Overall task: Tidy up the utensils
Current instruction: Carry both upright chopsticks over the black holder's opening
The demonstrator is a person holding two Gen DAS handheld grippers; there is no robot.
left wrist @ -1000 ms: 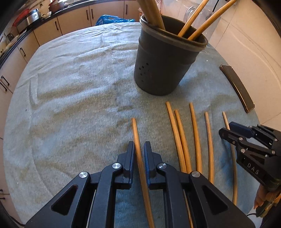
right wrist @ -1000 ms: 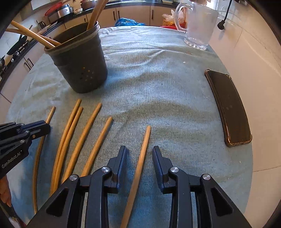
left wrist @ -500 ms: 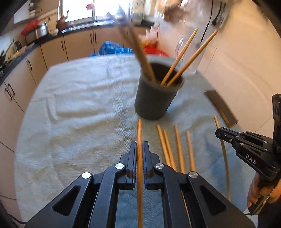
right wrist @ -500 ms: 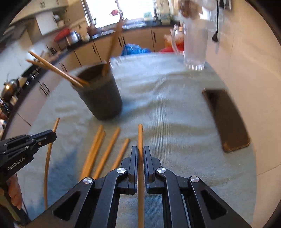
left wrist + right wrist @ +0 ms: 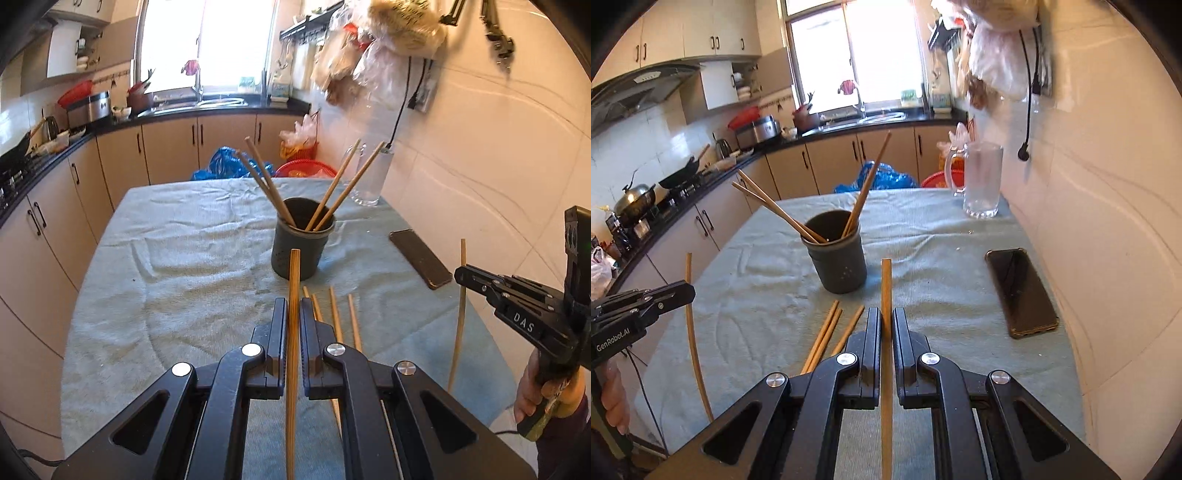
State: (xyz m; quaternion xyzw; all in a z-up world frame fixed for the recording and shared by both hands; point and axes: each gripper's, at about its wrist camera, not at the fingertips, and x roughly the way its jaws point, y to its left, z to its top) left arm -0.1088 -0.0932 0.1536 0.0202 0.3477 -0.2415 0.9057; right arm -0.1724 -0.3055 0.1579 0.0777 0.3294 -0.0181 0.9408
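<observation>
Our left gripper (image 5: 292, 317) is clamped on a wooden chopstick (image 5: 293, 295), lifted clear of the cloth-covered table (image 5: 177, 280), its tip pointing toward the dark utensil holder (image 5: 301, 247). The holder stands upright near the table's middle with four chopsticks (image 5: 332, 192) leaning inside. Four loose chopsticks (image 5: 334, 310) lie on the cloth between the holder and us, partly behind our left fingers. Right of the holder, a phone (image 5: 421, 258) lies flat and a glass pitcher (image 5: 982, 181) stands at the far edge. Our right gripper (image 5: 886, 321) is closed on a second chopstick (image 5: 886, 291), also raised off the cloth.
</observation>
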